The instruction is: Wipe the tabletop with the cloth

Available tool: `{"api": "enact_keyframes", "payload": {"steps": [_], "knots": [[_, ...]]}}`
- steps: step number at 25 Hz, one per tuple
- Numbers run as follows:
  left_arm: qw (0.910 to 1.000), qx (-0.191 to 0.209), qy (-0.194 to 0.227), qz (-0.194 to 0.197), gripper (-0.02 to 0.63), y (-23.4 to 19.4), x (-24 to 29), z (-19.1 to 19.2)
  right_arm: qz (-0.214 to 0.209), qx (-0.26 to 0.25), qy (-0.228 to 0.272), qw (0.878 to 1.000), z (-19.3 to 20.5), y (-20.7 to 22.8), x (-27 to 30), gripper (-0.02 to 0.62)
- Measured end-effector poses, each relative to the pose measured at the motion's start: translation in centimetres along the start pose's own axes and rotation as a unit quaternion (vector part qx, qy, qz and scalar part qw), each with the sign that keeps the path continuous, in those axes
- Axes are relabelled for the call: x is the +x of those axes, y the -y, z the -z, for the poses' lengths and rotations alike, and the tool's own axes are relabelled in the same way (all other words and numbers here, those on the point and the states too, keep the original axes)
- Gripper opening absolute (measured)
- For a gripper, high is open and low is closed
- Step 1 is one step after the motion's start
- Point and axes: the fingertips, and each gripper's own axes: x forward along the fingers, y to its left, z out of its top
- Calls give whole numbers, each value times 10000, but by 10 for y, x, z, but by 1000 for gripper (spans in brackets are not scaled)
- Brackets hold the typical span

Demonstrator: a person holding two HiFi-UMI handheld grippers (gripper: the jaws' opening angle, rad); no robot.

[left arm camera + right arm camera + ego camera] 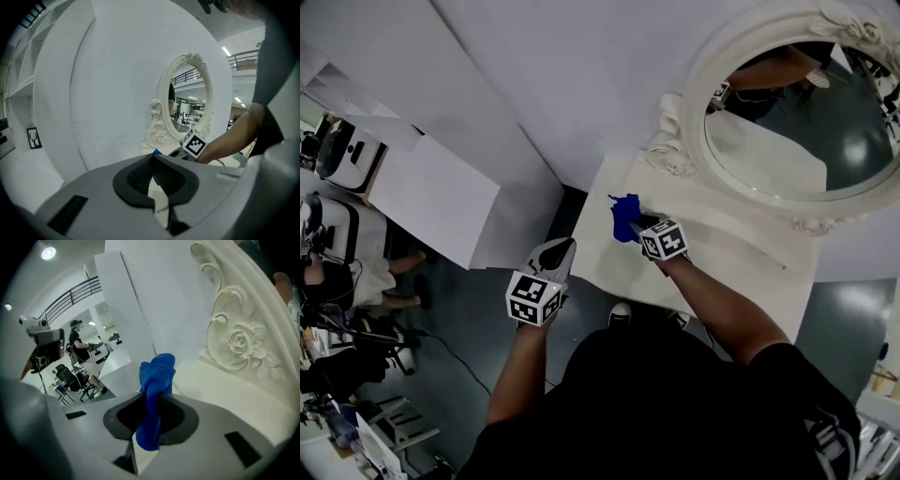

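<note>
White tabletop (731, 262) carried an ornate white oval mirror (694, 112) along its far side. The right gripper (639, 225) pinched a bunched blue cloth (623, 216) near the table's left edge, just beside the mirror's carved base. The left gripper (562, 248) hung off the table, its jaws pressed together on nothing. Bunched so narrowly, the cloth would likely cover little, and a firm stroke might drag it free or bump the mirror

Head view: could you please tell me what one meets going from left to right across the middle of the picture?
Left tongs → blue cloth → ornate white oval mirror
</note>
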Motion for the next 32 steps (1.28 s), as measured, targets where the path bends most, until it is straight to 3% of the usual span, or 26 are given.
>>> {"api": "enact_keyframes", "payload": {"steps": [5,17,22,32], "knots": [[9996,-148,-112,-197,11,-21,-18,19,-177,-86,-362,9991,11,-20,49,63],[9980,-333,-421,-326,11,-38,-38,56,-149,-21,-926,9956,43,-34,132,61],[9970,-391,-541,-395,11,-45,-48,71,-96,-175,-1119,9935,52,-37,153,61],[9971,-363,-595,-299,11,-46,-47,77,78,7,-1197,9928,65,-25,157,61]]}}
